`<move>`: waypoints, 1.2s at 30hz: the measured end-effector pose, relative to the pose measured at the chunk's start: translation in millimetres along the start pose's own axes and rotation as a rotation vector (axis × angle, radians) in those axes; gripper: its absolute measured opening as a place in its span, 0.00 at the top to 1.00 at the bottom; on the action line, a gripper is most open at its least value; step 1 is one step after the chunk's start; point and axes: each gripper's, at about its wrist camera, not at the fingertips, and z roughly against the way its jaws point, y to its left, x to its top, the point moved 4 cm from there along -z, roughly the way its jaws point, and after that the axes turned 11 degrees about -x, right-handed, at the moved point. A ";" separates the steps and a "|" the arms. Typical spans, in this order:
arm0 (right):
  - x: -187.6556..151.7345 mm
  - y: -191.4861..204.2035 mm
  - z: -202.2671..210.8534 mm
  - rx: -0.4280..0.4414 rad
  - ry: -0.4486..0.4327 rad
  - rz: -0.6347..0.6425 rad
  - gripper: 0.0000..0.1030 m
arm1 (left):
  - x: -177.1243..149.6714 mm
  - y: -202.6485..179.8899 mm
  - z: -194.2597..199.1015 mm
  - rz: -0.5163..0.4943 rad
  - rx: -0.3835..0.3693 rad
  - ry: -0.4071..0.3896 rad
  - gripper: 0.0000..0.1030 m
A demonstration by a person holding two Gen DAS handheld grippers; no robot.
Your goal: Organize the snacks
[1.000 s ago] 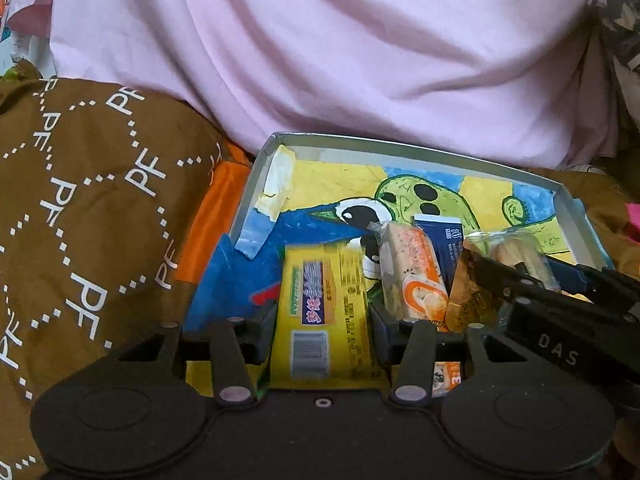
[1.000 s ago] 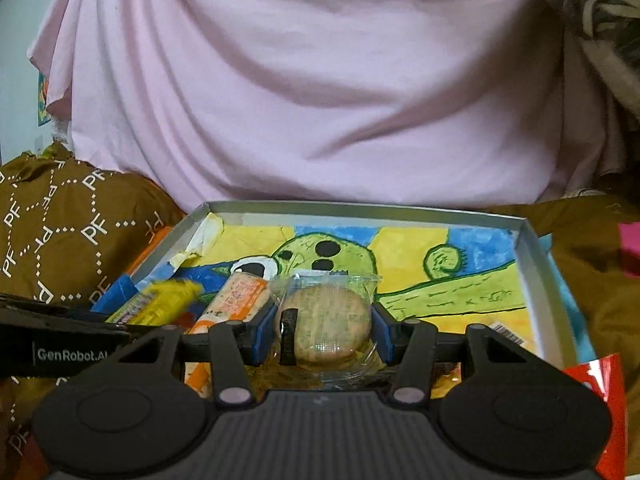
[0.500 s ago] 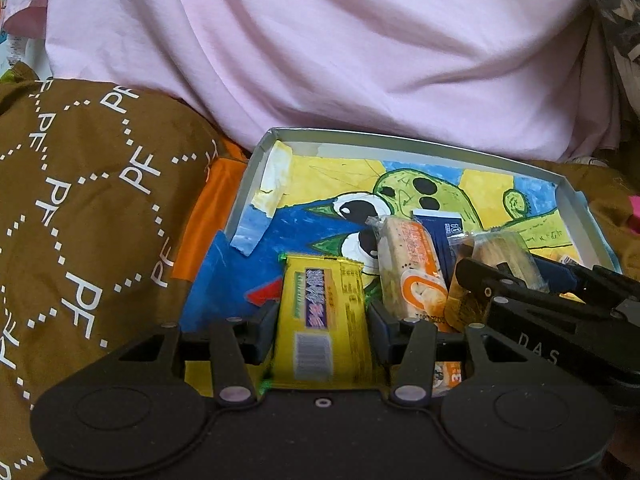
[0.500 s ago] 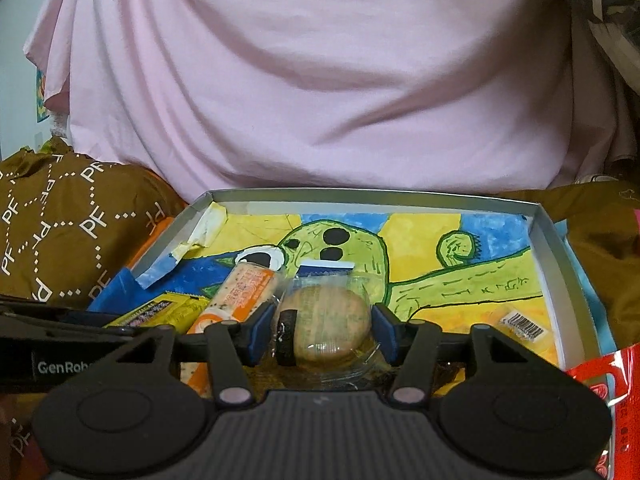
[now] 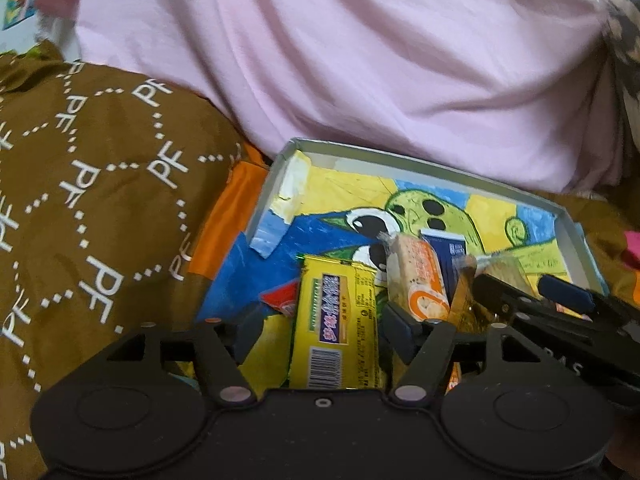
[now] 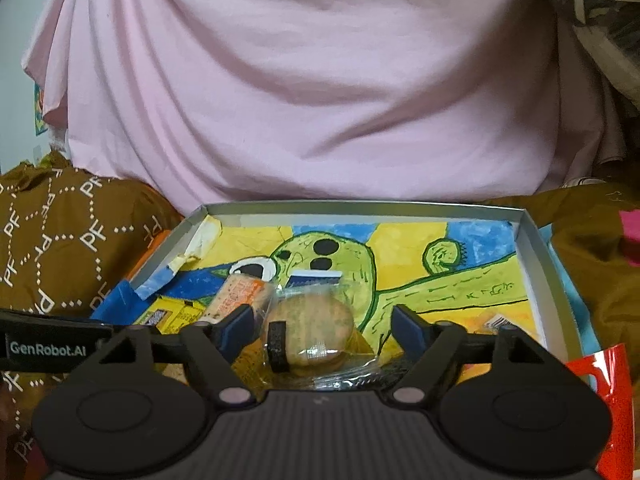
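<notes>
2 grippers of mine sit side by side at the near edge of the tray [image 6: 536, 264], a shallow grey-walled box whose floor is a painted picture of a green creature on yellow and blue. My left gripper [image 5: 320, 326] has its fingers spread wide, with gaps on both sides of the yellow bar [image 5: 336, 332] that lies lengthwise between them, barcode end toward me. My right gripper [image 6: 320, 326] is spread wide too; the wrapped round cookie [image 6: 310, 330] rests between its fingers [image 6: 408, 328], touching neither one.

Just right of the yellow bar lies an orange-and-white wafer pack [image 5: 418, 276], leaning against a dark blue packet [image 5: 448, 258] behind it. These 4 snacks crowd the near left part of the tray, while its far and right floor shows only paint and a small barcode sticker [image 6: 498, 322].

From the left camera my right gripper crosses the lower right, hiding much of the cookie. From the right camera the left one's black body, lettered GenRobot.AI, covers the near end of the yellow bar.

Brown cloth [image 5: 92, 184] printed with white PF letters bunches at the left, an orange sheet [image 5: 224, 224] lies against the tray's left wall, pink fabric [image 6: 320, 92] hangs behind, and a red foil packet [image 6: 612, 396] pokes in at the right.
</notes>
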 end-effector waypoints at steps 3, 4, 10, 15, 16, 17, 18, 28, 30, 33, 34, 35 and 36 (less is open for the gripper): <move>1.5 -1.8 4.7 -0.003 -0.012 -0.006 0.16 | 2.0 1.3 7.4 0.012 0.004 -0.025 0.27; 2.2 -2.5 6.9 -0.002 -0.019 -0.008 0.15 | 2.8 0.9 9.4 0.010 0.008 -0.031 0.25; 6.6 -7.0 23.7 -0.011 -0.054 -0.029 0.05 | 6.4 -1.2 22.5 0.015 0.025 -0.071 0.16; 7.1 -12.5 42.5 -0.039 -0.085 -0.050 0.00 | 5.8 -4.3 38.1 0.026 0.055 -0.114 0.03; 7.1 -13.7 46.9 -0.041 -0.090 -0.054 0.00 | 5.4 -5.0 41.3 0.023 0.059 -0.118 0.03; 7.1 -14.4 51.2 -0.043 -0.096 -0.055 0.00 | 5.4 -6.0 44.2 0.018 0.062 -0.121 0.02; 7.1 -15.8 56.0 -0.048 -0.102 -0.055 0.00 | 5.1 -7.1 47.7 0.014 0.064 -0.125 0.01; 5.7 -18.3 103.2 -0.065 -0.160 -0.053 0.00 | -2.1 -17.3 86.1 0.000 0.097 -0.189 0.01; 6.1 -17.4 111.4 -0.063 -0.166 -0.055 0.00 | -6.5 -20.6 92.7 -0.008 0.099 -0.190 0.01; 5.8 -16.9 120.9 -0.065 -0.168 -0.058 0.00 | -13.2 -23.7 100.0 -0.014 0.098 -0.186 0.01; 5.1 -17.0 124.2 -0.065 -0.168 -0.059 0.00 | -15.8 -24.5 103.0 -0.015 0.097 -0.188 0.01; 4.4 -17.0 127.1 -0.065 -0.168 -0.059 0.00 | -18.5 -25.2 106.1 -0.015 0.098 -0.189 0.01; 3.7 -16.8 130.0 -0.066 -0.167 -0.059 0.00 | -20.9 -25.7 109.0 -0.015 0.098 -0.189 0.01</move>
